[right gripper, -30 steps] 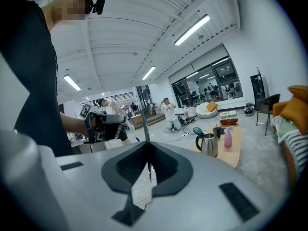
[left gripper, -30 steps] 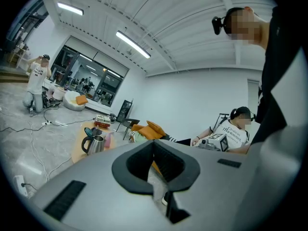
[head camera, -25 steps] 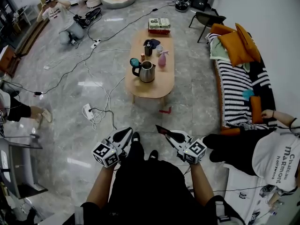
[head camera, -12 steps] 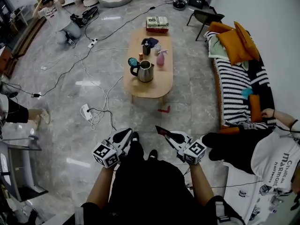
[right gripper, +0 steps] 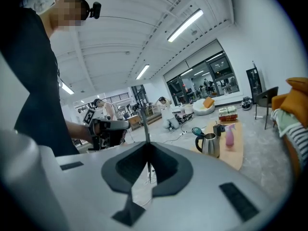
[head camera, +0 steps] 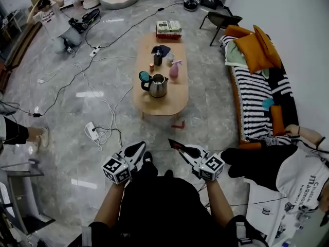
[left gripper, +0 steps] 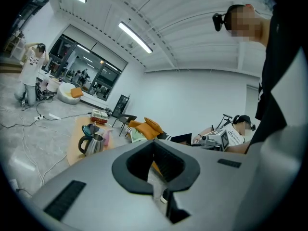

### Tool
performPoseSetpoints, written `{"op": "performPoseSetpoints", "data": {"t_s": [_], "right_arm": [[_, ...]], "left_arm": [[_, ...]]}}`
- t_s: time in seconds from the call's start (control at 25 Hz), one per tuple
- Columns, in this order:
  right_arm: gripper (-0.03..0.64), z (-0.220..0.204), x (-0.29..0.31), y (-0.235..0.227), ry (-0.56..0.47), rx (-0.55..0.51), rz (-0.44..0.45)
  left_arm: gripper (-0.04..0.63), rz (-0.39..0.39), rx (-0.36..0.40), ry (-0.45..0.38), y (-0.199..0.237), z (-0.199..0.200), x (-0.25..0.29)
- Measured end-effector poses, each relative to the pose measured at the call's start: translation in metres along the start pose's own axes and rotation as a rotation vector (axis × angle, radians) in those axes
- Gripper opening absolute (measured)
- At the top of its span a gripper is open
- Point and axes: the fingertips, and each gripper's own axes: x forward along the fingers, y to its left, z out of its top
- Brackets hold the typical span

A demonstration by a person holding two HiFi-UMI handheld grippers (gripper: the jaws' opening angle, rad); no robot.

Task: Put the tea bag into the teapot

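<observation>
A steel teapot (head camera: 158, 86) with its teal lid flipped open stands on the oval wooden table (head camera: 169, 104) well ahead of me; it also shows in the left gripper view (left gripper: 94, 143) and the right gripper view (right gripper: 210, 145). Both grippers are held low in front of my body, far short of the table. My right gripper (head camera: 180, 147) is shut on a thin flat tea bag (head camera: 173, 143), seen edge-on as a strip rising between its jaws (right gripper: 144, 124). My left gripper (head camera: 138, 148) looks shut with nothing in it.
A pink spray bottle (head camera: 175, 69), a dark cup (head camera: 158, 57) and a stack of books (head camera: 168, 27) share the table. Cables and a power strip (head camera: 92, 131) lie on the floor at left. A striped sofa (head camera: 257, 96) and a seated person (head camera: 288, 163) are at right.
The floor and power strip have slid slightly toward me as I step forward. Both grippers keep the same pose, the tea bag still held in the right one.
</observation>
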Motion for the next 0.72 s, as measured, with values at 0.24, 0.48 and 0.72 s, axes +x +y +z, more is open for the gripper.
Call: {"op": "performPoseSetpoints", "data": {"t_s": [0.24,0.48,0.72], "right_arm": [[0.031,0.02,0.043,-0.019,-0.009,-0.001,-0.035],[0.031,0.038,0.075,-0.034,-0.031,0.0,-0.073],[0.031,0.043,0.097,-0.046,-0.017,0.011,-0.07]], "left_arm": [[0.011,-0.046,0.005,0.014,0.046,0.023,0.014],[0.011,-0.079,0.025,0.039,0.083,0.04,0.021],[0.011,-0.081,-0.014,0.051,0.1,0.051,0.027]]}}
